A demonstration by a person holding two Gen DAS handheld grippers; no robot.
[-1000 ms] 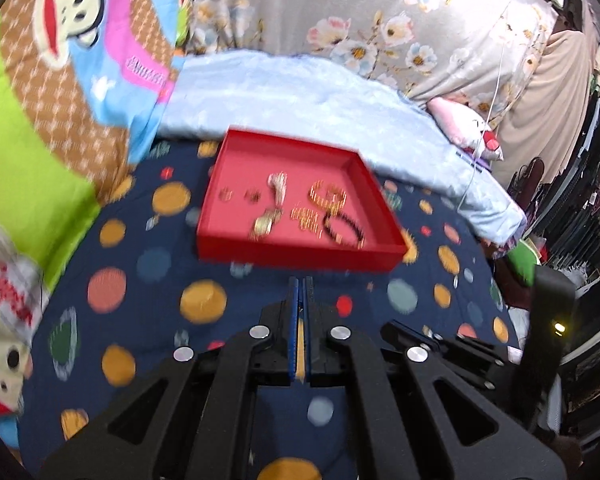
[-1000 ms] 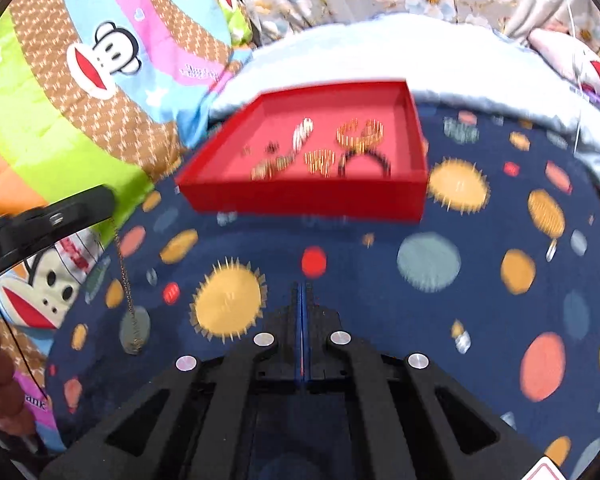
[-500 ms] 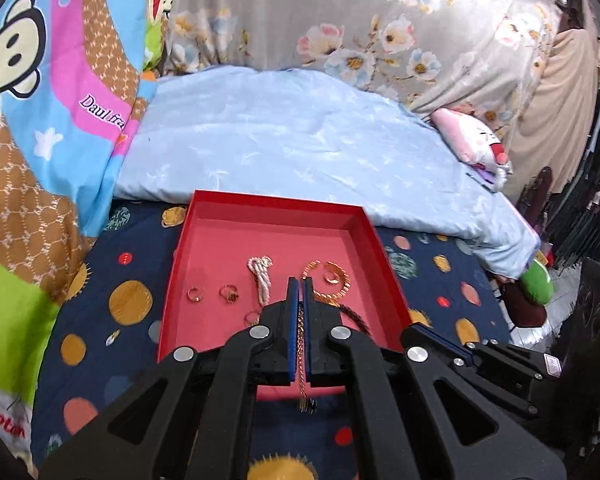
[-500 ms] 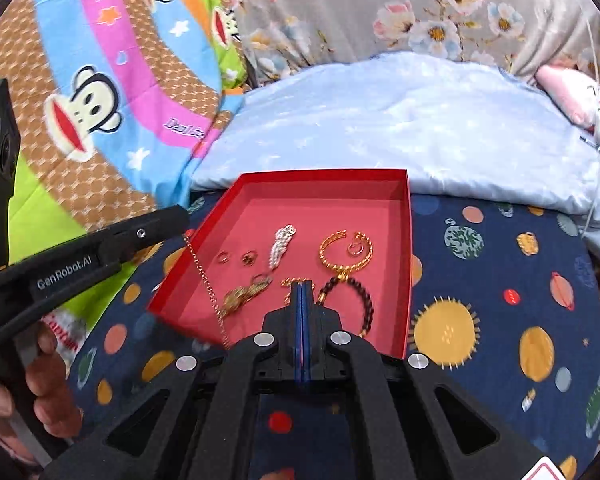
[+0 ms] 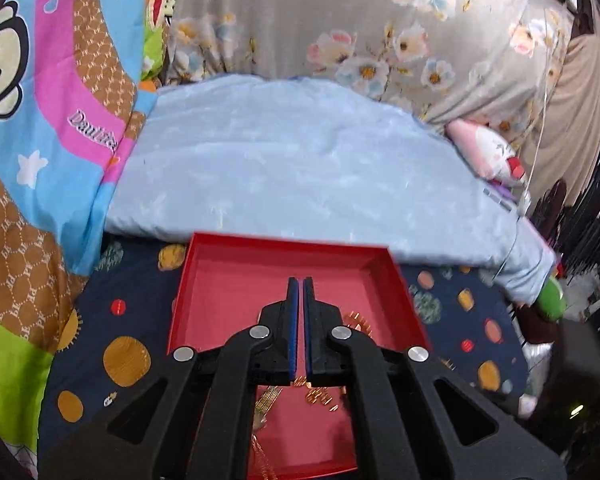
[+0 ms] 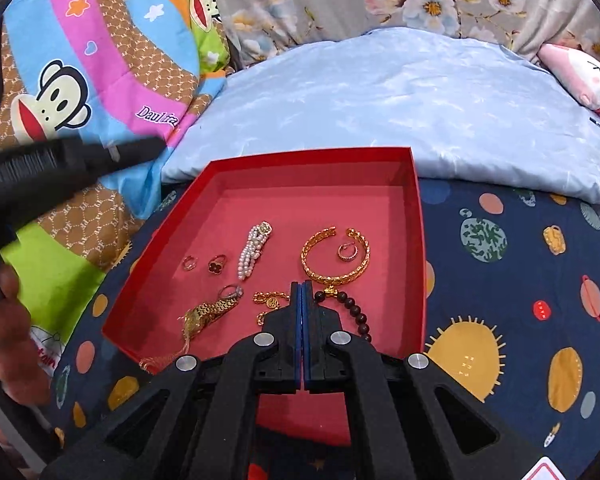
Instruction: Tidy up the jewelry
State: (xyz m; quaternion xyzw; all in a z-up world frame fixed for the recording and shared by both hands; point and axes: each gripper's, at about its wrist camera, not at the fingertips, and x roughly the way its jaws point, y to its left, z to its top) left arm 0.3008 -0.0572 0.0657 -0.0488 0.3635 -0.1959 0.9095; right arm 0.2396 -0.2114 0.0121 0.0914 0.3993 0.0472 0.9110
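Note:
A red tray (image 5: 284, 240) (image 6: 312, 154) lies on the dark blue planet-print sheet (image 6: 500, 280). My left gripper (image 5: 300, 280) hangs over the tray's far half with its pads pressed together. A thin gold chain (image 5: 261, 454) trails from under them, and its tail drapes over the front-left rim (image 6: 160, 361). The fingers hide where the pads meet it. In the tray lie a pearl bracelet (image 6: 252, 252), a gold bangle (image 6: 334, 256), a gold watch (image 6: 210, 312), small rings (image 6: 218, 263) and a dark bead bracelet (image 6: 356, 312). My right gripper (image 6: 302, 283) is shut and empty above the tray's near half.
A light blue quilt (image 5: 300, 160) bulges just behind the tray. A monkey-print blanket (image 6: 80, 80) rises on the left, with floral cloth behind. A pink plush toy (image 6: 580, 76) lies far right. A person's hand (image 6: 8, 340) holds the left gripper's body (image 6: 60, 164).
Both grippers have moved forward and now stand over the tray. The chain that hung free under the left jaws now trails back across the tray's front rim.

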